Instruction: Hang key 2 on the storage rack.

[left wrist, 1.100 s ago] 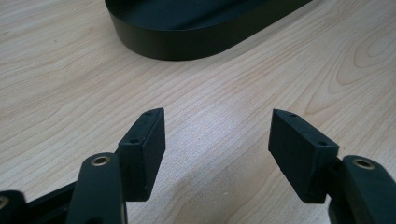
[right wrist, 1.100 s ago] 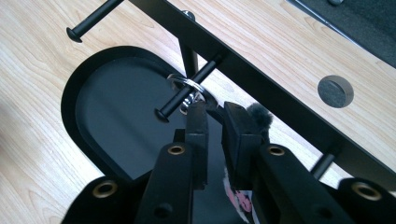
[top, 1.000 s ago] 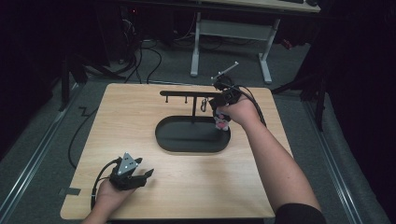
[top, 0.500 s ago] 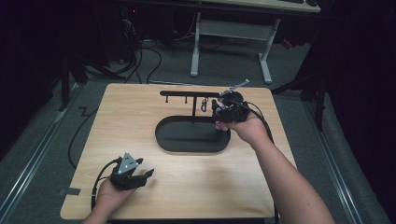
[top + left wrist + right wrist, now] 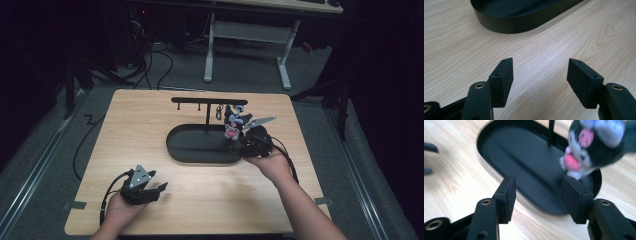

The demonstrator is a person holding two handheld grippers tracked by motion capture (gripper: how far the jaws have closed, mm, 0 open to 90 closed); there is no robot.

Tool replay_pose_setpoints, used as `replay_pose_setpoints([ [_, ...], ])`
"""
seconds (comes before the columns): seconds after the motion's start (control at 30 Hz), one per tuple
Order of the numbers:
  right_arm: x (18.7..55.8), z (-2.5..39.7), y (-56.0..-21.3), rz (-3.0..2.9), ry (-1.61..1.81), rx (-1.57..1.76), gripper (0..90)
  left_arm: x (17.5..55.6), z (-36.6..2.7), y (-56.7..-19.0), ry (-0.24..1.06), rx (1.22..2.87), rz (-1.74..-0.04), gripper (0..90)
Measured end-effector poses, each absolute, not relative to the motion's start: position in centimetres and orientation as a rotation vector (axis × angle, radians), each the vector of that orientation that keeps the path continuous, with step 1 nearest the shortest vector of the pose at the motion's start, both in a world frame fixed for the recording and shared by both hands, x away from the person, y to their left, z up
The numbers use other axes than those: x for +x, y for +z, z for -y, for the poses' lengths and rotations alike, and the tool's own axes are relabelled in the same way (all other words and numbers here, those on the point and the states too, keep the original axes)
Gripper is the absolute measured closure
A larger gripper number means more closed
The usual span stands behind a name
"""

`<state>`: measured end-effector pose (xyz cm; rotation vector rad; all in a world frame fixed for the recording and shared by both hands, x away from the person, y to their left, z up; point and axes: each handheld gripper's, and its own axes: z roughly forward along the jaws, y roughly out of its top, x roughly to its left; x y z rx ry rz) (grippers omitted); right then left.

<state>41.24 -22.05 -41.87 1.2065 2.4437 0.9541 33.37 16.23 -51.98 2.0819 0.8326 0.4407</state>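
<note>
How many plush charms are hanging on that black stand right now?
1: a dark plush charm hangs at the right end of the stand, above the tray's right side.

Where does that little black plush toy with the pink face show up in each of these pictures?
High view: the plush toy hangs from the black rack, right of centre, above the right end of the black oval tray.
Right gripper view: it is at upper right, blurred, above the right jaw, over the tray's far end.
Left gripper view: not in it; open jaws, wood and a tray end.
Shared landmark: the black oval tray.
</note>
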Motion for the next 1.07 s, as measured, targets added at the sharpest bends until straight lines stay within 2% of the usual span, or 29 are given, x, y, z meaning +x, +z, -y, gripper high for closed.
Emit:
replay_pose_setpoints([
  [0.3,37.7,25.5,-46.4,-2.325,1.02,1.296,39.9,33.2,-15.9,-51.8,0.431,2.075,-0.818,38.5],
  [0.47,35.2,27.3,-48.7,-2.265,1.048,1.288,31.3,33.2,-15.4,-51.9,0.428,2.073,-0.809,38.4],
  [0.57,33.5,28.1,-50.1,-2.237,1.032,1.251,30.1,33.3,-15.2,-51.9,0.423,2.077,-0.807,38.2],
  [0.73,30.8,29.9,-51.8,-2.179,1.052,1.276,21.0,33.5,-14.9,-51.8,0.425,2.065,-0.808,38.0],
  [0.87,29.5,31.1,-52.5,-2.159,1.057,1.315,16.3,33.6,-14.8,-51.9,0.424,2.057,-0.833,37.5],
  [1.07,29.7,31.7,-52.4,-2.11,1.097,1.332,15.9,33.2,-15.0,-51.6,0.449,2.057,-0.837,36.9],
])
